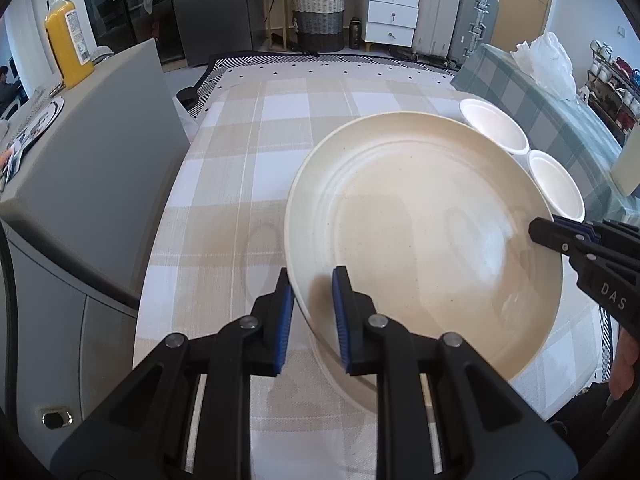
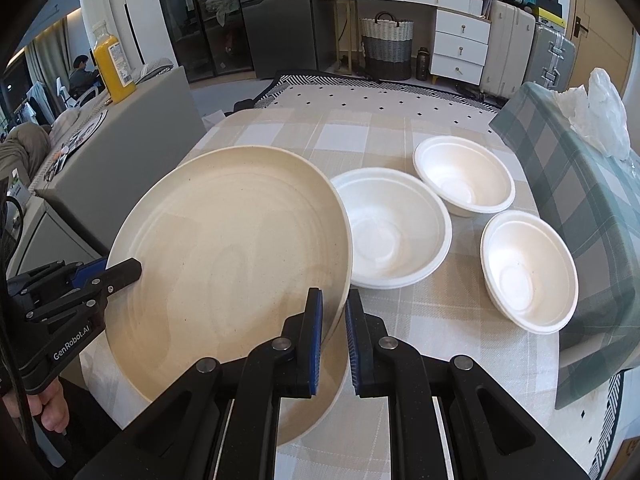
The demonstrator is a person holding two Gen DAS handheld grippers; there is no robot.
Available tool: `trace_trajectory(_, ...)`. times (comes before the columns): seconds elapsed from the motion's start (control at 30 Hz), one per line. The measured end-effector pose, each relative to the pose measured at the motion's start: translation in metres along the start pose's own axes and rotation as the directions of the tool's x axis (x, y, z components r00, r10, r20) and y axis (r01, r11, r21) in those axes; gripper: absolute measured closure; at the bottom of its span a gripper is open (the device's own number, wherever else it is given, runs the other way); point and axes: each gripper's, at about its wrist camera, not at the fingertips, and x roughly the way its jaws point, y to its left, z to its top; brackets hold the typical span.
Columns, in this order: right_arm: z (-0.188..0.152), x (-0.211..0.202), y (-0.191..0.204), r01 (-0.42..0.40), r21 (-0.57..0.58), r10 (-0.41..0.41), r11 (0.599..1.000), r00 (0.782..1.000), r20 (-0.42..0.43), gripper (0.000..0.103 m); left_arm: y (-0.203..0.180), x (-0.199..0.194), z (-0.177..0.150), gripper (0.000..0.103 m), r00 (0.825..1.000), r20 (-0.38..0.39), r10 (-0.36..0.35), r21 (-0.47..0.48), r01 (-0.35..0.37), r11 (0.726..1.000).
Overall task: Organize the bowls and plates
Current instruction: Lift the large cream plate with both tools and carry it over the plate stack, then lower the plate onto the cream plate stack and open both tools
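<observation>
A large cream plate (image 1: 424, 224) (image 2: 228, 260) is held tilted above the checked table between both grippers. My left gripper (image 1: 314, 284) is shut on its left rim. My right gripper (image 2: 334, 304) is shut on its right rim; it also shows in the left wrist view (image 1: 540, 230). A second cream plate (image 1: 344, 376) lies on the table beneath. Three white bowls stand to the right: one near the plate (image 2: 394, 232), one farther back (image 2: 464, 174) and one at the right (image 2: 530, 270).
The table (image 2: 360, 132) carries a beige checked cloth. A grey cabinet (image 1: 88, 168) with an orange juice bottle (image 1: 66, 46) stands at the left. A green checked chair (image 2: 580, 200) with a plastic bag stands at the right.
</observation>
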Motion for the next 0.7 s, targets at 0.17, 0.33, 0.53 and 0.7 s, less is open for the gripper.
trace_trajectory(0.17,-0.014,0.008,0.005,0.001,-0.017,-0.002,1.000,1.000,-0.016,0.091,0.004,0.010,-0.013,0.087,1.000,-0.015,0.008,-0.003,-0.008,1.000)
trace_trajectory(0.33,-0.024,0.014,0.008,0.004,-0.032,-0.004,0.999,1.000,-0.029,0.091,0.007,0.018,-0.022,0.087,1.000,-0.026,0.010,-0.008,-0.010,1.000)
trace_trajectory(0.53,-0.032,0.020,0.009,0.006,-0.038,-0.008,0.999,0.999,-0.041,0.091,0.007,0.025,-0.026,0.087,0.999,-0.035,0.021,-0.002,-0.021,1.000)
trace_trajectory(0.7,-0.037,0.021,0.009,0.000,-0.034,-0.001,0.999,0.999,-0.051,0.090,0.006,0.029,-0.028,0.087,0.999,-0.040,0.021,0.006,-0.021,1.000)
